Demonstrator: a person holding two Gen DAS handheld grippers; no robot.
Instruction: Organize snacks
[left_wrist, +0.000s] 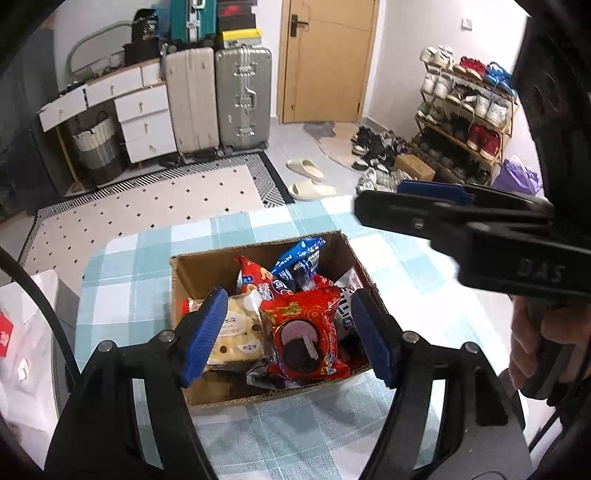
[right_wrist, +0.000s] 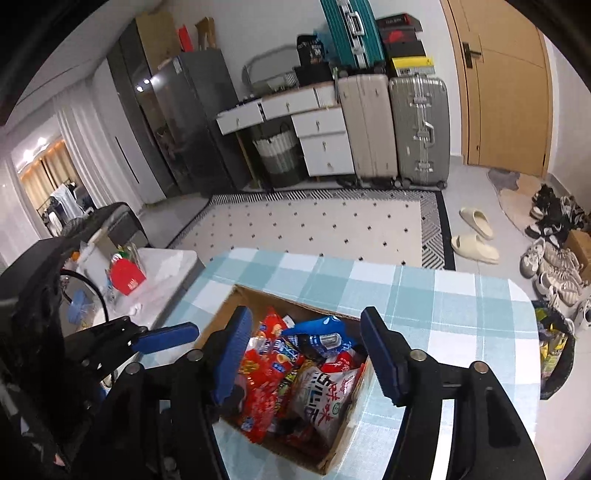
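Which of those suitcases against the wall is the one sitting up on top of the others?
The teal suitcase. It rests up on the beige suitcase, which stands on the floor beside the silver suitcase; those two are pale and upright at floor level.

The left gripper (left_wrist: 288, 336) is hanging with jaws apart, nothing pressed between its pads. The right gripper (right_wrist: 306, 354) is hovering alongside, also parted, gripped by a hand (left_wrist: 535, 339).
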